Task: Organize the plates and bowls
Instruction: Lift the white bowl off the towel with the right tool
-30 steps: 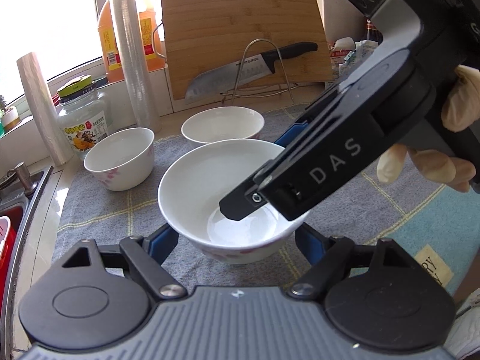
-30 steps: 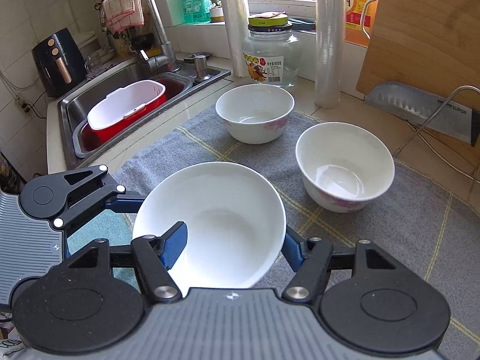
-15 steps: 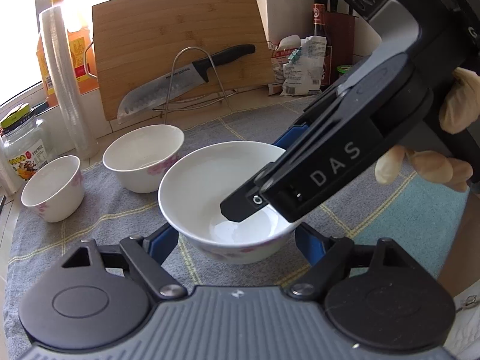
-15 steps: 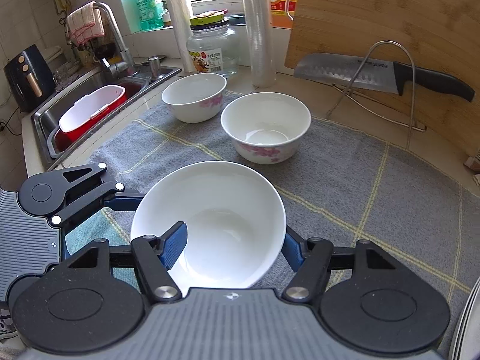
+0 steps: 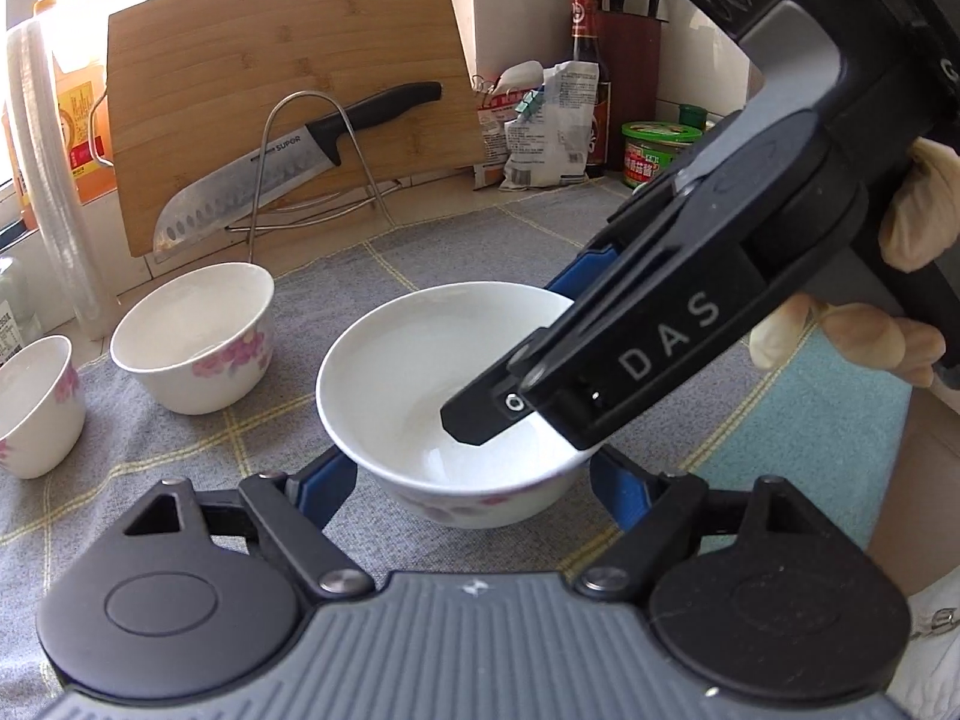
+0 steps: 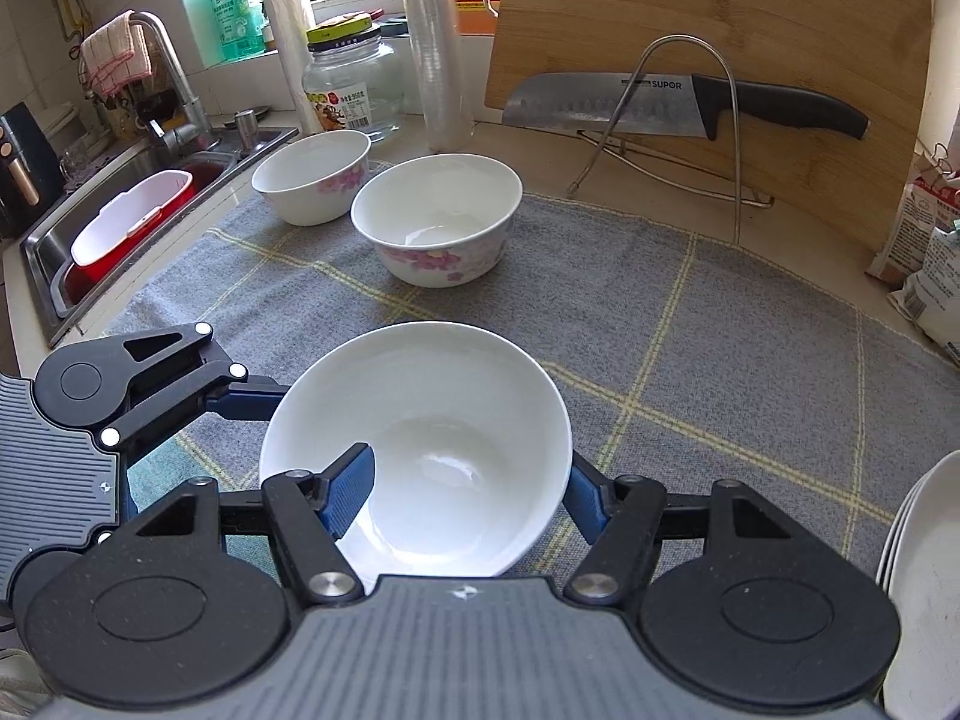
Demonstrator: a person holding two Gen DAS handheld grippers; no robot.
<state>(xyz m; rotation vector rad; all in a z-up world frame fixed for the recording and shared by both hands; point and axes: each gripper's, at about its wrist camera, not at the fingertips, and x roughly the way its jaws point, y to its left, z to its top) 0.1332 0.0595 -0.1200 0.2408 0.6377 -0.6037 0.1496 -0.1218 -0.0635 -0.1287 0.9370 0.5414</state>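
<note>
Both grippers clamp 1 white bowl (image 6: pixel 420 450): right gripper (image 6: pixel 456 480) pinching its rim, left gripper (image 5: pixel 468 474) hugging its sides. 2 flowered bowls (image 6: pixel 435 219) beyond it remain unstacked

"SUPOR" on knife (image 6: pixel 606 102), "DAS" on tool (image 5: pixel 666 339)

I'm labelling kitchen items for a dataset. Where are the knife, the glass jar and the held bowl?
knife (image 6: pixel 600 105), right wrist view, on the blade.
glass jar (image 6: pixel 354 81), right wrist view, on its clear body above the label.
held bowl (image 6: pixel 444 420), right wrist view, on its white inner wall.
</note>
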